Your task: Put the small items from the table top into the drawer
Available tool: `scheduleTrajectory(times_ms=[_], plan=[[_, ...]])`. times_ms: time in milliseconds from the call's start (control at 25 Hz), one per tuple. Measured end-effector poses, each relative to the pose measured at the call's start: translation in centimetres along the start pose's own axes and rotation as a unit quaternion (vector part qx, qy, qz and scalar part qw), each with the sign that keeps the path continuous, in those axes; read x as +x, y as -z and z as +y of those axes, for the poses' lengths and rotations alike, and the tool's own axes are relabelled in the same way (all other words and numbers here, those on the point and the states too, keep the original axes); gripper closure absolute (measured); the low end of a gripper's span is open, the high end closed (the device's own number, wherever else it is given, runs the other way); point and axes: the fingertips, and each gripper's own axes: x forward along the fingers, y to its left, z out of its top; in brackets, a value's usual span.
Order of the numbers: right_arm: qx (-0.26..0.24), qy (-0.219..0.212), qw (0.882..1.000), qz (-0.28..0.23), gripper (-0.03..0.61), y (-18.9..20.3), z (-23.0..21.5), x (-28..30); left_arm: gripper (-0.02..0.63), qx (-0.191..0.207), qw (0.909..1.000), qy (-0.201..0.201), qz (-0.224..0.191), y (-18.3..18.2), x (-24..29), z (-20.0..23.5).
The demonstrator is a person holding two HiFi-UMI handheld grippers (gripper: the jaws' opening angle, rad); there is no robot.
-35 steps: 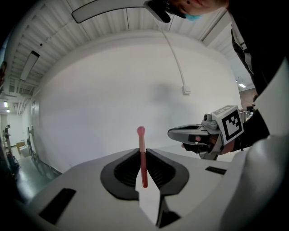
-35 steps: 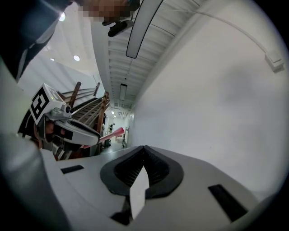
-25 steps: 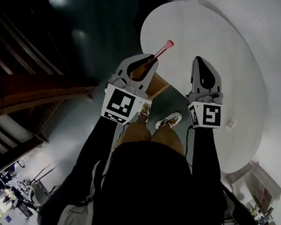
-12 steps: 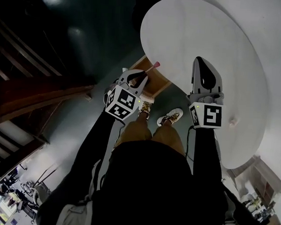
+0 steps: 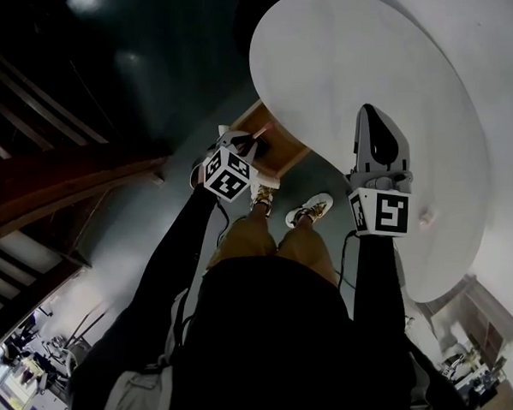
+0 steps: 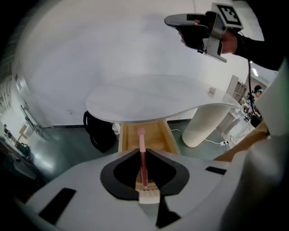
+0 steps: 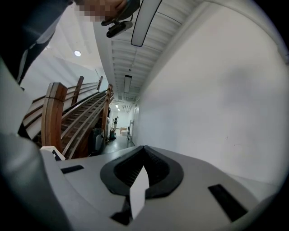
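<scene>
My left gripper [image 6: 142, 151] [image 5: 245, 144] is shut on a thin pink stick [image 6: 142, 155] [image 5: 259, 133]. It tilts steeply down, and the stick's paler tip hangs over the open wooden drawer [image 6: 156, 135] [image 5: 275, 149] under the white oval table top [image 6: 149, 97] [image 5: 375, 60]. A small pale item [image 6: 211, 90] [image 5: 425, 220] lies near the table's right edge. My right gripper [image 7: 143, 149] [image 5: 370, 111] [image 6: 180, 20] is held level above the table with its jaws together; a pale sliver shows behind the tips, and nothing else is seen in them.
A white ribbed pedestal [image 6: 210, 124] stands under the table's right part. A dark bag [image 6: 99, 133] sits on the floor left of the drawer. A wooden staircase [image 7: 67, 117] [image 5: 60, 190] rises at the left. My shoes [image 5: 307, 213] stand just before the drawer.
My left gripper has sunk from table height to the drawer's mouth and tipped downward, the pink stick still in it. The right gripper has stayed put.
</scene>
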Motion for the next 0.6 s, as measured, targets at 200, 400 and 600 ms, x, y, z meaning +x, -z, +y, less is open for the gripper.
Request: scheduleTrajectory(times_ms=[200,400,600], plan=[[0.000,0.007,1.000,0.008,0.552,0.4,-0.1,-0.1,0.565,0.002,0.9999,-0.007,0.016,0.0,2.7,1.5],[-0.001,0.011,1.000,0.017,0.551,0.7,-0.1,-0.1,0.563,0.019,0.9991,0.005,0.038,0.0,5.4,2.3],[-0.001,0.014,1.000,0.023,0.552,1.2,-0.3,-0.1,0.563,0.025,0.9976,0.016,0.063,0.8,7.3,2.1]])
